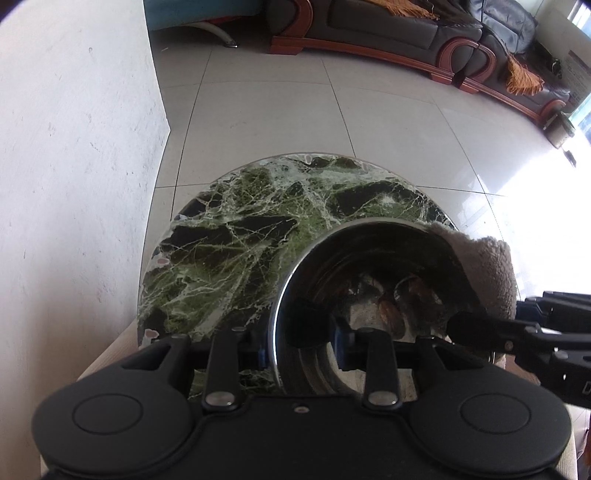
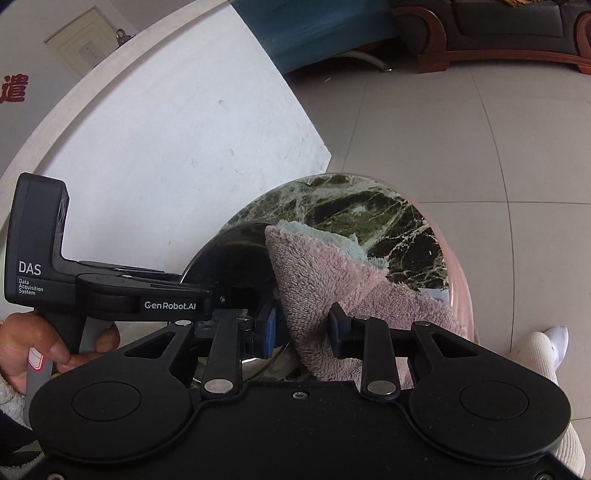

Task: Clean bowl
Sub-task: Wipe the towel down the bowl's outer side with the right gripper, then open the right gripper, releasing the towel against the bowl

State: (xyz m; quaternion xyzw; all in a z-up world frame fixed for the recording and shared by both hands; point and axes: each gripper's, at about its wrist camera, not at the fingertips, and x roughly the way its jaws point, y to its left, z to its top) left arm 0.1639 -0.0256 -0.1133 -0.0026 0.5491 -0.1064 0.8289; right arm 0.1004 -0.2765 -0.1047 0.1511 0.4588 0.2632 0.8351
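Note:
A shiny steel bowl (image 1: 369,280) stands on a round green marble table (image 1: 236,236). My left gripper (image 1: 301,341) is shut on the bowl's near rim, one finger inside and one outside. A pinkish fluffy cloth (image 1: 491,273) hangs over the bowl's right rim. In the right wrist view my right gripper (image 2: 301,326) is shut on the cloth (image 2: 325,284), pressing it against the bowl (image 2: 229,254). The right gripper also shows at the right of the left wrist view (image 1: 517,332). The left gripper's body (image 2: 110,291) reaches in from the left.
A white wall (image 1: 74,184) stands close on the left of the table. Grey floor tiles (image 1: 332,110) lie beyond, with a dark leather sofa (image 1: 424,33) at the back. The person's hand (image 2: 40,347) and socked foot (image 2: 546,347) show beside the table.

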